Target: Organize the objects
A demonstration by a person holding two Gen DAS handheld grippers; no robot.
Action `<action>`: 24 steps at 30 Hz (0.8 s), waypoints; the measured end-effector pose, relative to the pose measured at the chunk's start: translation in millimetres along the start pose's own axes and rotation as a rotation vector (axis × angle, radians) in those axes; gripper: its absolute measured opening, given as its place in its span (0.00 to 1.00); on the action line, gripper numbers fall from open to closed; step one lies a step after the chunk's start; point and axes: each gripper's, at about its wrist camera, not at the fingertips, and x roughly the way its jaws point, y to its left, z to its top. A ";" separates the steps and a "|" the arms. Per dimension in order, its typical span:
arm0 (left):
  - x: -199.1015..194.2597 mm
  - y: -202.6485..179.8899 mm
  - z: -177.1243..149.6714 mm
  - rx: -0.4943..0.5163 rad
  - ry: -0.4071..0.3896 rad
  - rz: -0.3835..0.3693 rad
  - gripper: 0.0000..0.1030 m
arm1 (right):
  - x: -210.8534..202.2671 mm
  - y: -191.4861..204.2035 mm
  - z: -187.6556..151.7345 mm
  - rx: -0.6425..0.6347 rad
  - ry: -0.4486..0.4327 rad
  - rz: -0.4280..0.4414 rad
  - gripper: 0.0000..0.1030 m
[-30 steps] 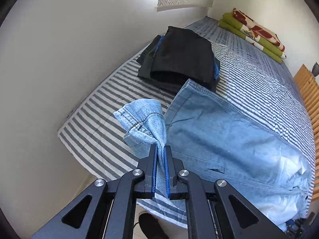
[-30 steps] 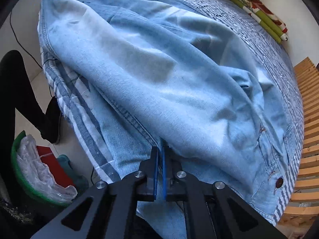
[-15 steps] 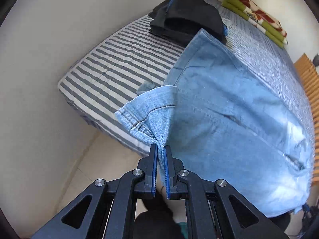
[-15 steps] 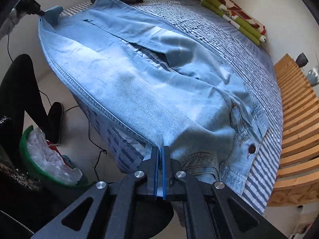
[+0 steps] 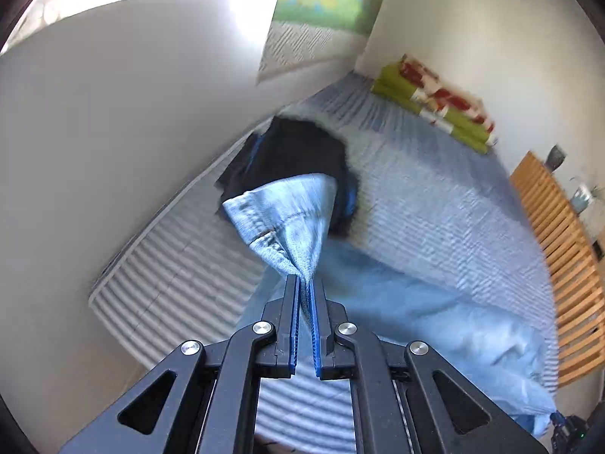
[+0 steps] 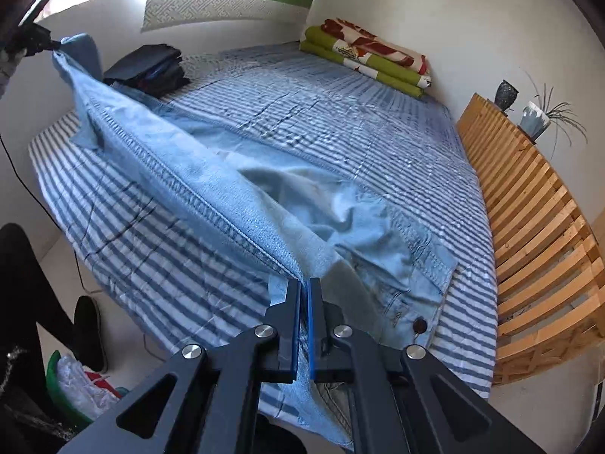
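Observation:
Light blue jeans stretch in the air over the striped bed, pulled taut between both grippers. My left gripper is shut on a bunched hem of the jeans; in the right wrist view the left gripper shows at the far upper left. My right gripper is shut on the jeans' near edge by the waistband, whose button hangs just to the right. The lower part of the jeans drapes onto the mattress.
A stack of folded dark clothes lies at the bed's far left corner. A folded green and red blanket lies by the far wall. Wooden slats run along the right. A green basket and a person's dark leg are at the lower left.
Both grippers rose with the jeans, which now hang as a taut band instead of lying spread over the bed. The left wrist view has swung up toward the wall and the dark stack.

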 end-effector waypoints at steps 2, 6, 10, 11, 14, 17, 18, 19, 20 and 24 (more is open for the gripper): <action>29.7 23.8 -30.6 -0.015 0.078 0.052 0.03 | 14.5 24.2 -18.4 -0.037 0.042 0.037 0.03; 104.8 83.6 -96.8 -0.019 0.306 0.264 0.03 | 46.2 55.8 -40.6 -0.086 0.154 0.095 0.06; 106.9 107.3 -125.4 -0.062 0.336 0.291 0.03 | 35.3 51.8 -42.9 -0.047 0.145 0.133 0.09; 100.0 100.6 -126.9 -0.036 0.317 0.284 0.03 | 27.0 46.5 -42.5 -0.018 0.127 0.147 0.10; 77.3 51.9 -121.8 0.101 0.248 0.223 0.03 | 0.5 16.4 -45.2 0.115 0.069 0.138 0.23; 60.5 -31.3 -130.8 0.310 0.190 0.112 0.03 | -21.4 -22.1 -65.5 0.287 0.023 0.084 0.26; 56.6 -67.9 -141.8 0.388 0.180 0.058 0.03 | -25.8 -34.4 -76.2 0.340 0.027 0.055 0.26; 54.4 -98.5 -152.5 0.458 0.177 0.010 0.03 | -28.9 -46.2 -87.7 0.391 0.037 0.015 0.26; 52.6 -130.0 -165.4 0.529 0.176 -0.041 0.03 | -29.9 -59.2 -100.7 0.444 0.048 -0.015 0.26; 49.7 -262.1 -241.2 0.834 0.226 -0.254 0.04 | -28.4 -106.7 -155.7 0.700 0.108 -0.042 0.26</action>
